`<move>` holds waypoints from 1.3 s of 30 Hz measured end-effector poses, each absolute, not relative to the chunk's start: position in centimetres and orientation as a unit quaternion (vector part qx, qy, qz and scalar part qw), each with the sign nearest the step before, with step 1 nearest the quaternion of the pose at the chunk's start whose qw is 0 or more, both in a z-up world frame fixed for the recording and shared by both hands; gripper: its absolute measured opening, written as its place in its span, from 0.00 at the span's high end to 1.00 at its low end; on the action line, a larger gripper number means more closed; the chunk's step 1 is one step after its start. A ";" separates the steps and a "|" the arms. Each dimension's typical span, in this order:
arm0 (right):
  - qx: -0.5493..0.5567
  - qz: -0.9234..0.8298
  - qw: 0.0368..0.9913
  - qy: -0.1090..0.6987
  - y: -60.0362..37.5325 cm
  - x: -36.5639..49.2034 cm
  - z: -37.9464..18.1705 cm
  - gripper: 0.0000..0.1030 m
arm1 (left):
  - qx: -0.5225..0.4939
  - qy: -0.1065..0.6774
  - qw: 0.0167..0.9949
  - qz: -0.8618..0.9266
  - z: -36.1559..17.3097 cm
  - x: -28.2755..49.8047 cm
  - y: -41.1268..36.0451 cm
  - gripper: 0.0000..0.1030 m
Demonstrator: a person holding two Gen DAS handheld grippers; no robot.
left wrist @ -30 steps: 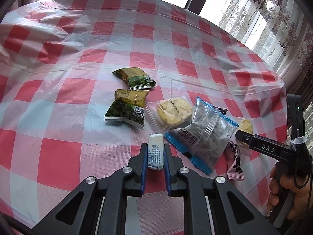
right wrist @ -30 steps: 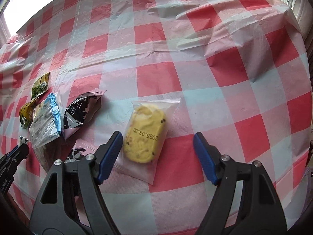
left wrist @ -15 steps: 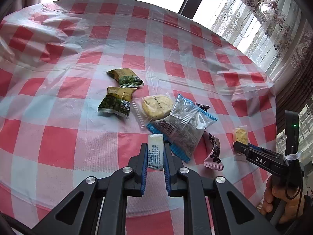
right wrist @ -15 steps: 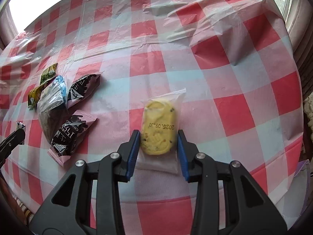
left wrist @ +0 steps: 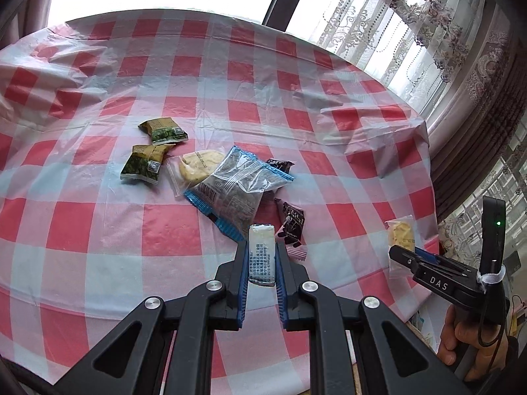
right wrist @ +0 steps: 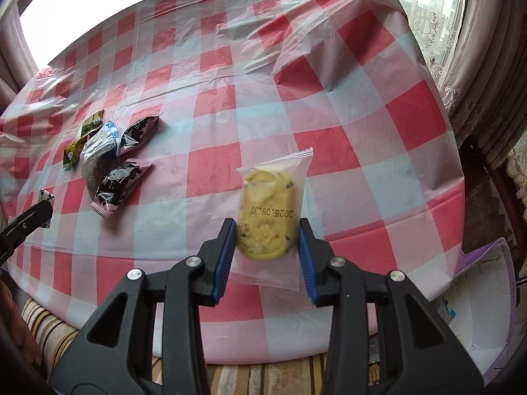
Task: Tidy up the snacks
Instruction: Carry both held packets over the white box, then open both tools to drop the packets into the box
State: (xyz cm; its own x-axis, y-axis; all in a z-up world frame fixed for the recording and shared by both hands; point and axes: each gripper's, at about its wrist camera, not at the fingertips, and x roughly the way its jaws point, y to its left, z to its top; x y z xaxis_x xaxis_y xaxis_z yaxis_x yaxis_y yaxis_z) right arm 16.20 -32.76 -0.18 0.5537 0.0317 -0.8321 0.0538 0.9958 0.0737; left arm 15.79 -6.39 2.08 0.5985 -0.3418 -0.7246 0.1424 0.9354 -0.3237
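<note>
**Two snacks held above a checked desk**

A small white sachet printed with blue text is gripped between the blue-padded jaws of the left gripper, which are closed on its long sides. The sachet is held upright above the near edge of a desk covered with a red-and-white checked plastic cloth.

A yellow cookie in a clear wrapper, stamped with the date 2025.08.30, is clamped between the jaws of the right gripper, clear of the cloth near the desk's edge. The same cookie is seen in the left wrist view at the tip of the right gripper, whose handle is held by a hand at the lower right.

The rest of the snacks are left in a loose cluster on the desk. Two green-and-yellow packets lie side by side at its far left. Just beside them a second wrapped cookie is partly covered by a large clear bag with blue edges. Two black-and-pink packets are seen beside that bag, one close to the left jaws.

Lace curtains are seen at the window behind the desk.
</note>
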 end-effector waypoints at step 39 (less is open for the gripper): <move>0.126 -0.160 0.858 0.472 -53.0 0.0 -1.0 0.52 | 0.014 0.518 0.746 -0.419 3.0 5.4 -33.6 0.80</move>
